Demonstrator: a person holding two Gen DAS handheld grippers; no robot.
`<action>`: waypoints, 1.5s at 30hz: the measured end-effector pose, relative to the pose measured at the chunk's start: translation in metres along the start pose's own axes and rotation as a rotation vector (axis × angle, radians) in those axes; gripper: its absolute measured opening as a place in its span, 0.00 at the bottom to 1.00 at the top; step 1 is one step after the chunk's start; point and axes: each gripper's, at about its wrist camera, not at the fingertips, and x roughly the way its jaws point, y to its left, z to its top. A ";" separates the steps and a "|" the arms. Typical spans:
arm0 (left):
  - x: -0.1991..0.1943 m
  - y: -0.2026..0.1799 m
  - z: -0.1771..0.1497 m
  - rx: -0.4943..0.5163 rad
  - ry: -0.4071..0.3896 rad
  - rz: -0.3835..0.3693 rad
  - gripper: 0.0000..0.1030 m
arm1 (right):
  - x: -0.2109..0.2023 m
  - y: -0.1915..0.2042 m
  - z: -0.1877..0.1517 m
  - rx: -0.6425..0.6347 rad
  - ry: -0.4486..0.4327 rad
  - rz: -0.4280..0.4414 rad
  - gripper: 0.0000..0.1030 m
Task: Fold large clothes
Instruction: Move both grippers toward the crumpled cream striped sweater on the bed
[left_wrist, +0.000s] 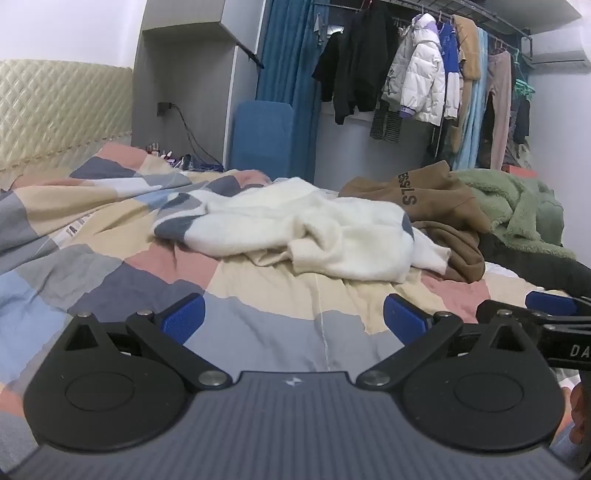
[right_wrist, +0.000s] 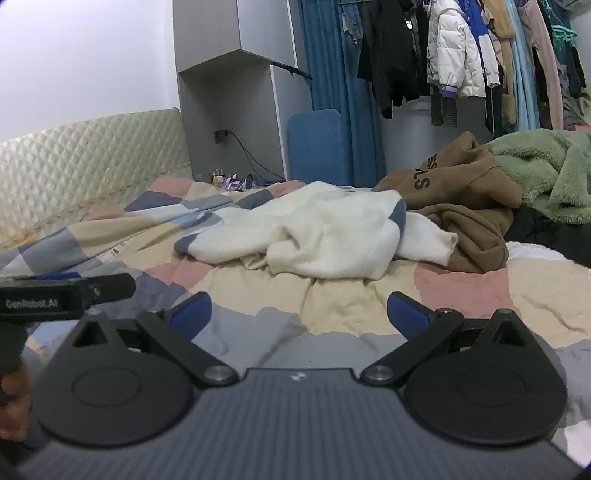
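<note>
Two grippers: the left gripper (left_wrist: 293, 319) and the right gripper (right_wrist: 299, 314) are hovering side by side over the patchwork quilt (left_wrist: 258, 325), both tilting slightly down toward the clothes.
Jaws: both pairs are standing wide apart, gripping nothing; only bare quilt is showing between the blue pads.
White sweater: the white sweater (left_wrist: 314, 229) is lying crumpled mid-bed, ahead of both grippers and apart from them, with one cuffed sleeve (left_wrist: 432, 256) trailing toward the brown hoodie (left_wrist: 436, 206).
Neighbours: the hoodie is touching the sweater's far-right edge, and a green fleece (left_wrist: 517, 206) is heaping up behind it.
Handling: the sweater is looking soft, fluffy and limp, probably light for its bulk; it is likely sagging and bunching when lifted, so one pinch point is not going to spread it.
Where to hold: the near hem fold (right_wrist: 317, 264) and the cuffed sleeve are offering thick edges that wide jaws can bite into; taking two well-separated edges seems best for shaking it flat.
Risk: pads are liable to catch the quilt beneath, or drag the hoodie along.
</note>
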 end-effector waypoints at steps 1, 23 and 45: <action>0.001 0.001 0.000 -0.004 0.001 0.000 1.00 | 0.001 0.002 0.001 0.001 0.000 0.002 1.00; 0.005 -0.005 0.016 -0.027 0.018 -0.065 1.00 | 0.012 0.001 0.006 0.076 0.023 -0.022 1.00; -0.074 -0.037 0.112 -0.027 0.010 -0.101 1.00 | -0.059 0.014 0.091 0.118 0.011 -0.100 1.00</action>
